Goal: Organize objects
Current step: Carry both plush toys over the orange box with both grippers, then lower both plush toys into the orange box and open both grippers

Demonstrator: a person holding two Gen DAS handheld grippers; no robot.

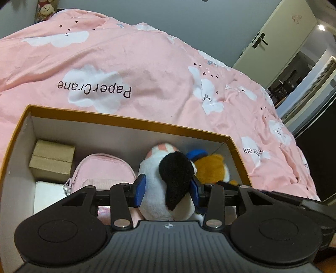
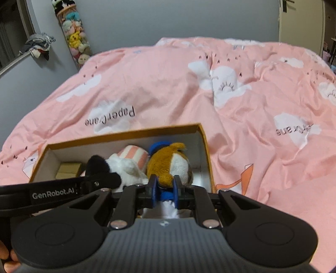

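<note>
Left wrist view: the pink duvet (image 1: 147,63) behind the orange-rimmed box (image 1: 126,121) carries white clouds, one printed "PaperCrane", upside down from here; a second, partly folded print lies past the box's right wall. Inside the box, from the left wall across: a small cardboard carton (image 1: 52,159) with a white block (image 1: 48,195) in front of it, a pink pouch (image 1: 105,170), then the black-and-white plush dog (image 1: 168,178), and against the right wall the orange plush (image 1: 212,168) with a blue cap. The left gripper (image 1: 168,190) has its blue pads pressed on either side of the dog, holding it over the middle of the box. A shelf of soft toys (image 1: 45,10) stands far behind the box at the left, a door (image 1: 279,35) far behind at the right.

Right wrist view: "GenRobot.AI" reads in white on the black side of the other gripper (image 2: 52,194), which crosses in front of the box's left half and hides the pouch. The right gripper (image 2: 166,190) is narrowly closed on the orange plush at its blue collar, over the box's right end. "PaperCrane" shows again on the duvet behind the box. Fingertips (image 2: 8,260) show at the lower left edge.
</note>
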